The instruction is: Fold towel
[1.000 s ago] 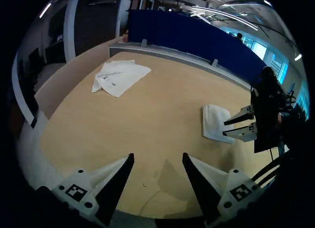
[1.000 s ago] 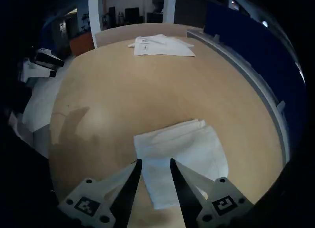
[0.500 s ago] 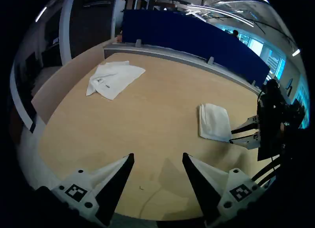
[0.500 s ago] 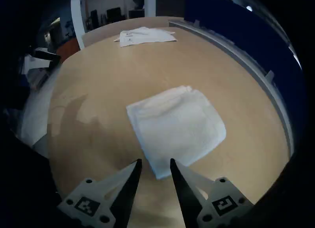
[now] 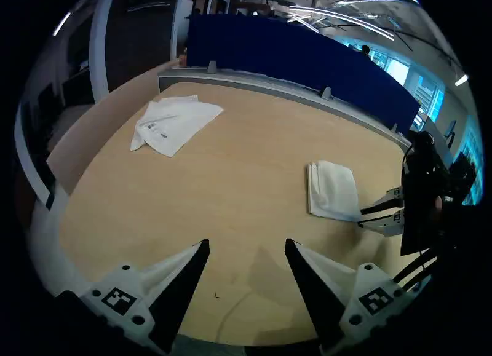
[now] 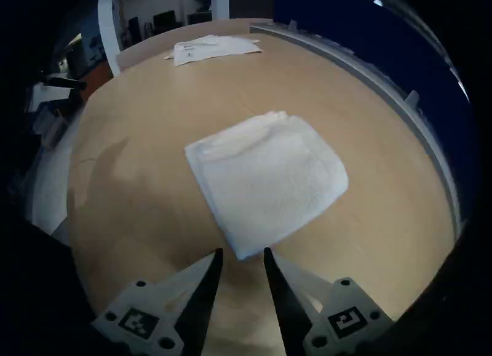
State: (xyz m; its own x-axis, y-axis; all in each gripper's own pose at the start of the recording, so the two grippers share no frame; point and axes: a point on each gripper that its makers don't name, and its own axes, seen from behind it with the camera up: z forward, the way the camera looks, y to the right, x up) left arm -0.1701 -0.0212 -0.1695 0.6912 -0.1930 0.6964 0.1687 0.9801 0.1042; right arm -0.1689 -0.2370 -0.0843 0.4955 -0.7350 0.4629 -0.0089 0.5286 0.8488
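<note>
Table (image 6: 141,171): folded towel (image 6: 267,178) just beyond right gripper (image 6: 242,251).

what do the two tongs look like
The left tongs and right tongs match: two pointed wedge fingers, white outside and black on the inner faces, each base carrying a square black-and-white marker. In the left gripper view, the right tongs sit on a black housing with what look like black cables.
</note>
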